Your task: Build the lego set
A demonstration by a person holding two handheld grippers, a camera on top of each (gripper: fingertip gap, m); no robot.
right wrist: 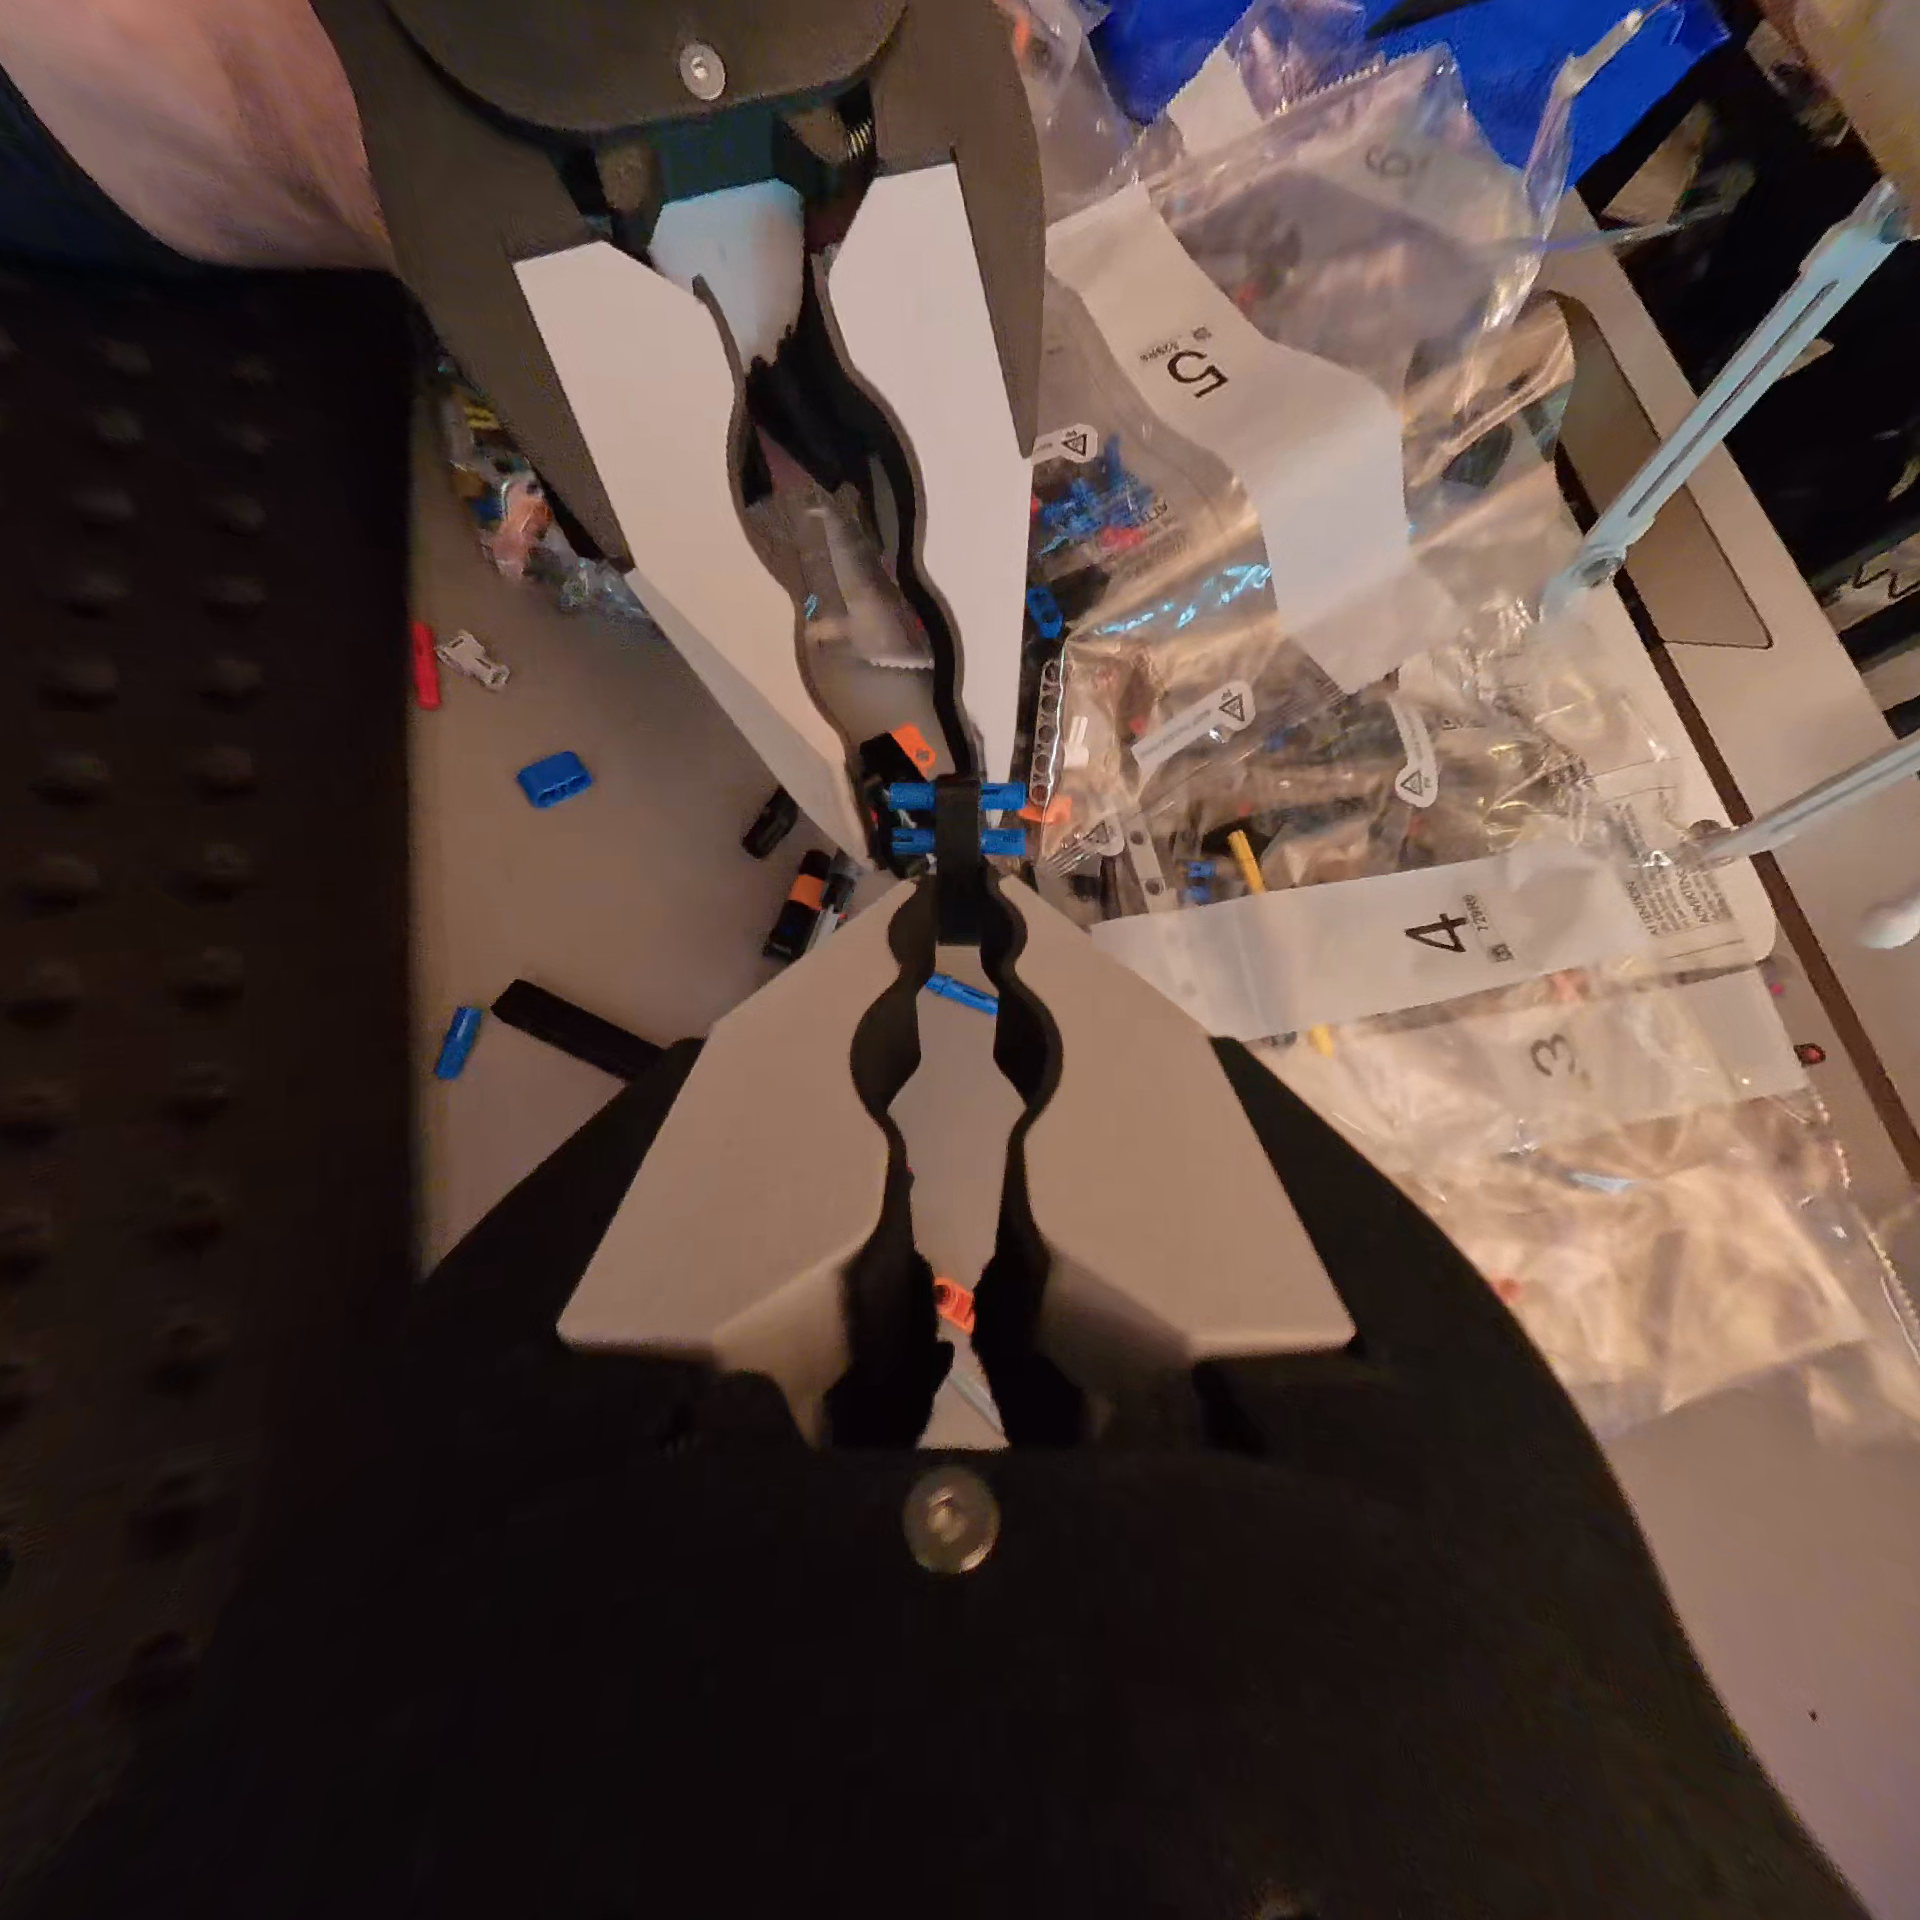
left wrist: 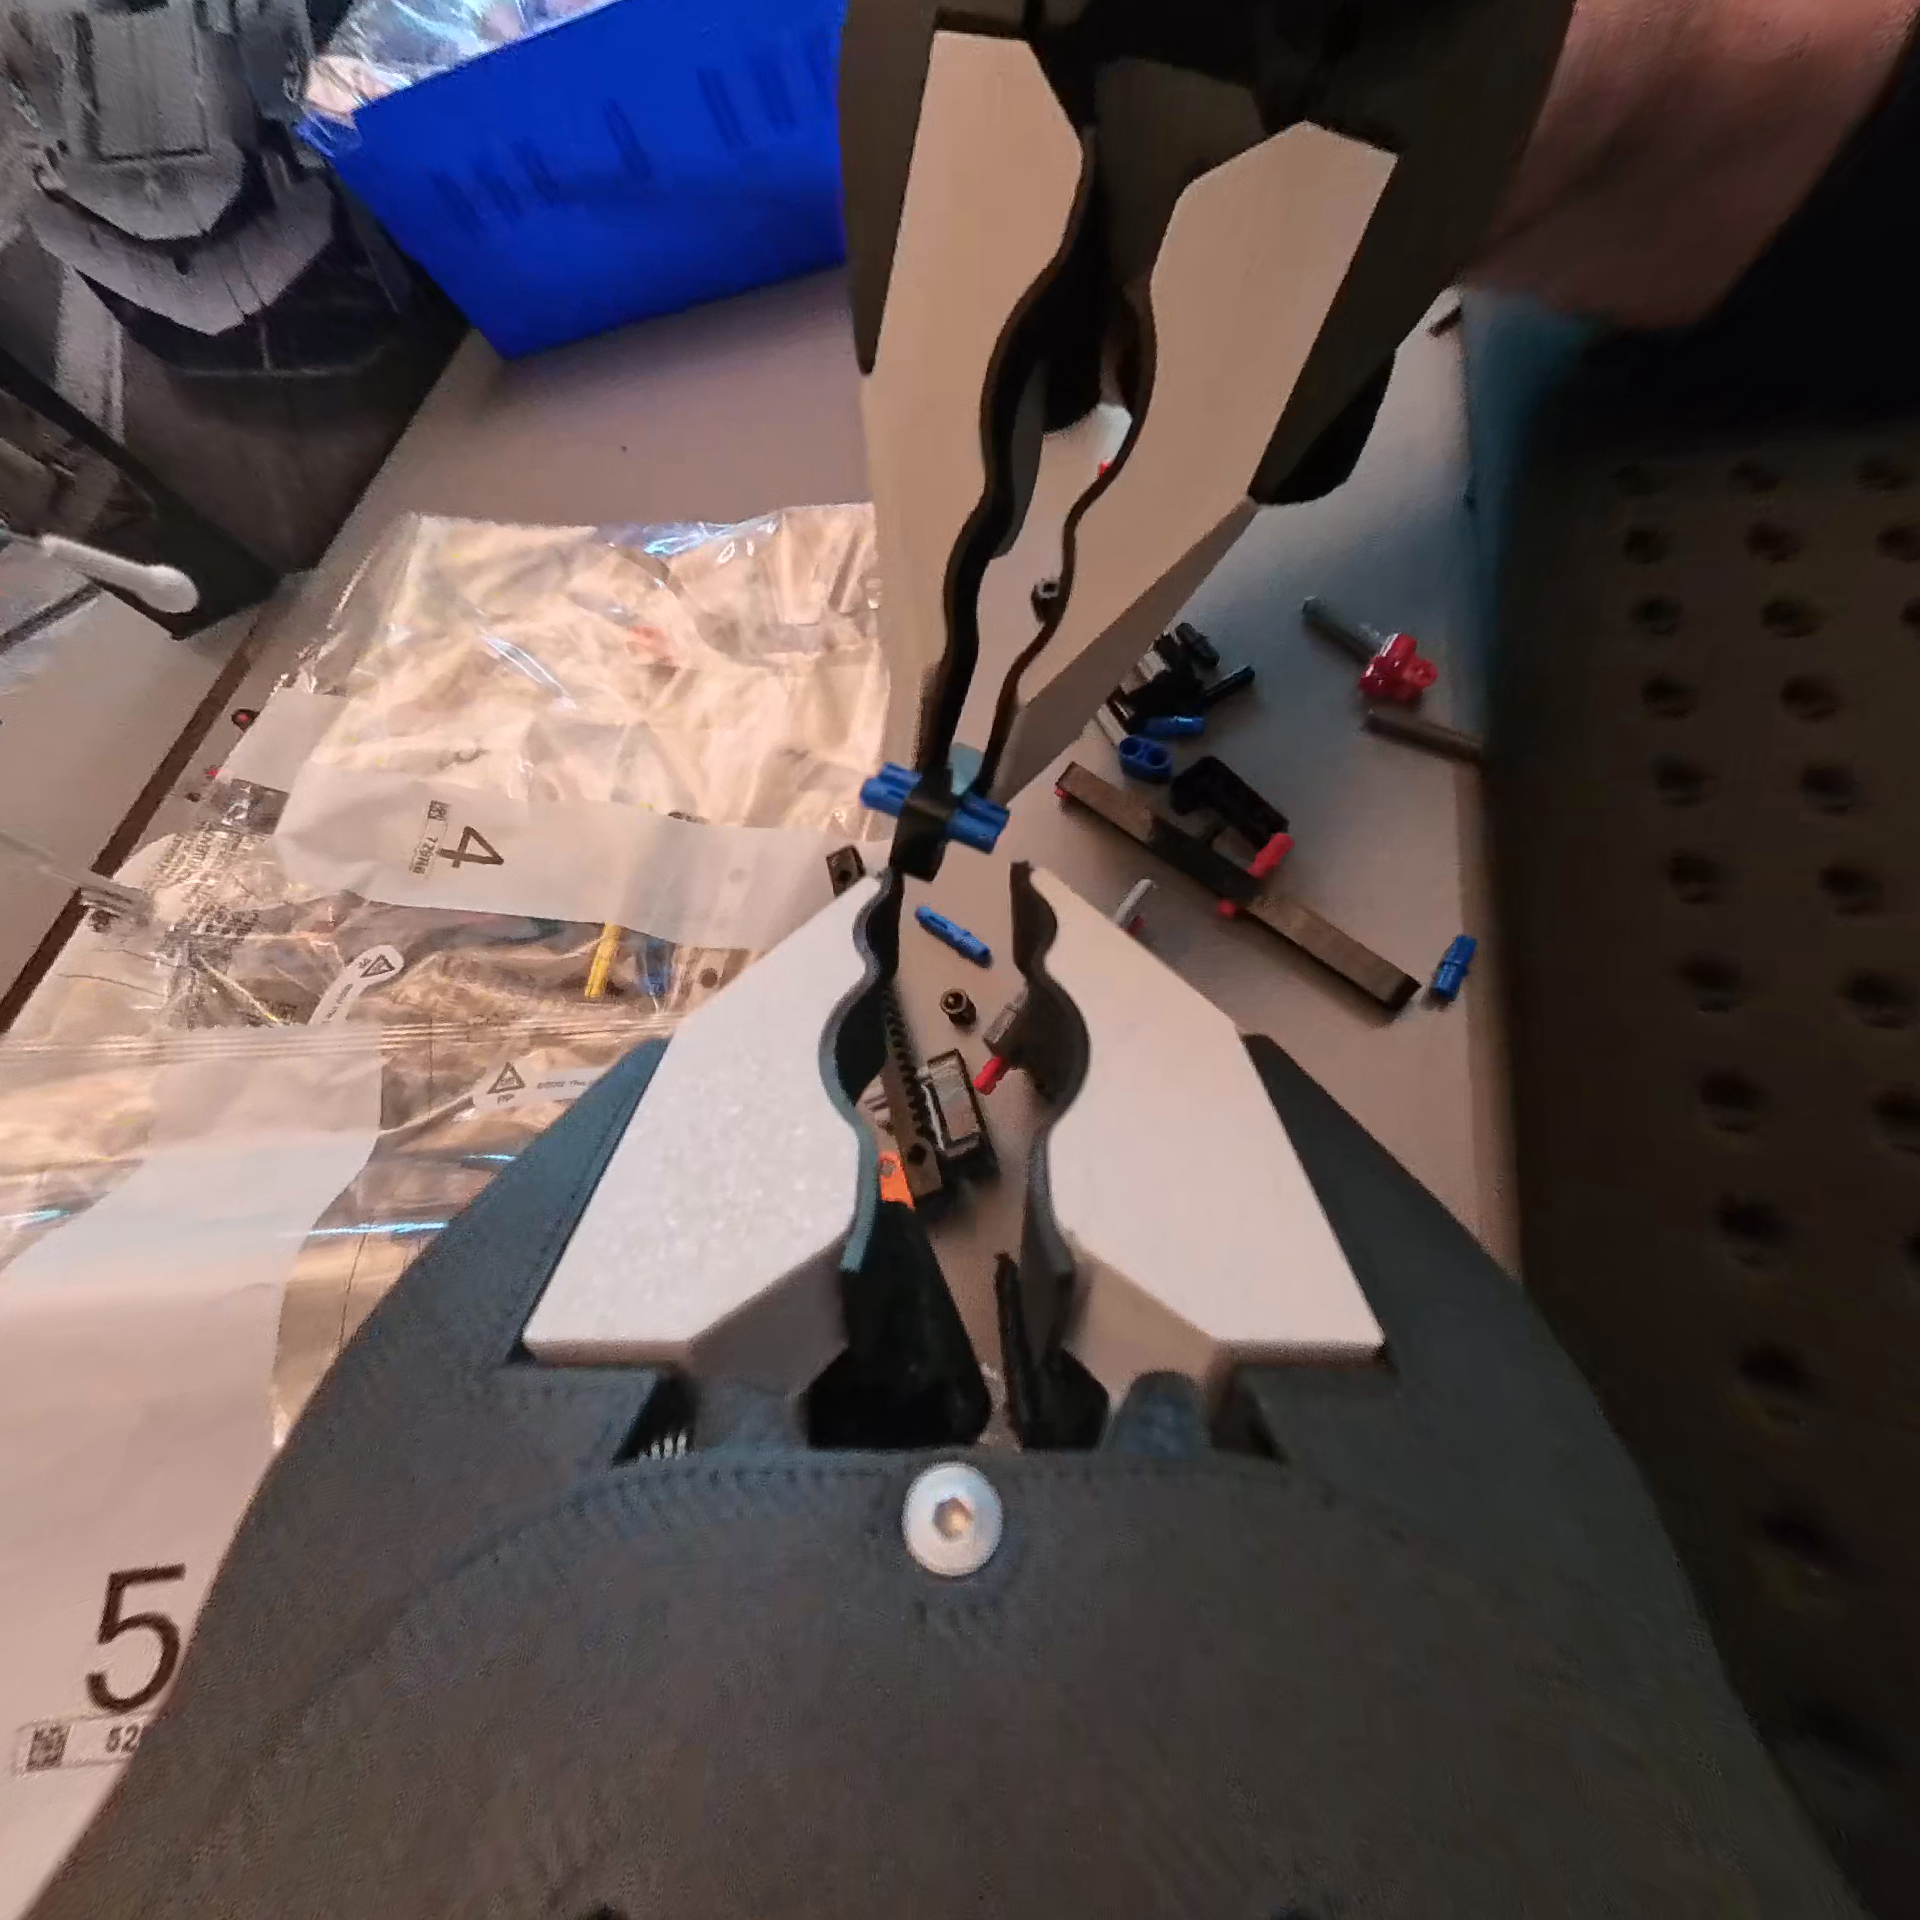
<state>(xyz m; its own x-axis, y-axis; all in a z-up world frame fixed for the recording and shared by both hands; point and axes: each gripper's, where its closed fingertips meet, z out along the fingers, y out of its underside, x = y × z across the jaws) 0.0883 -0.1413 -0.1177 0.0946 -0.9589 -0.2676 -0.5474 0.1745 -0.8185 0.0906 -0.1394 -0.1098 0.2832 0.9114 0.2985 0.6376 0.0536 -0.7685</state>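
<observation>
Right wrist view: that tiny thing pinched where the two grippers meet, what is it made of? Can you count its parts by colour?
Held in the right gripper:
Black piece: 1
Blue pins pushed through it: 2
Total: 3

Clear bag's white strip [left wrist: 447,852] at nine o'clock bearing a large numeral and small code, second white strip [left wrist: 145,1662] at seven o'clock likewise, triangle-marked sticker [left wrist: 376,966] between them.
</observation>
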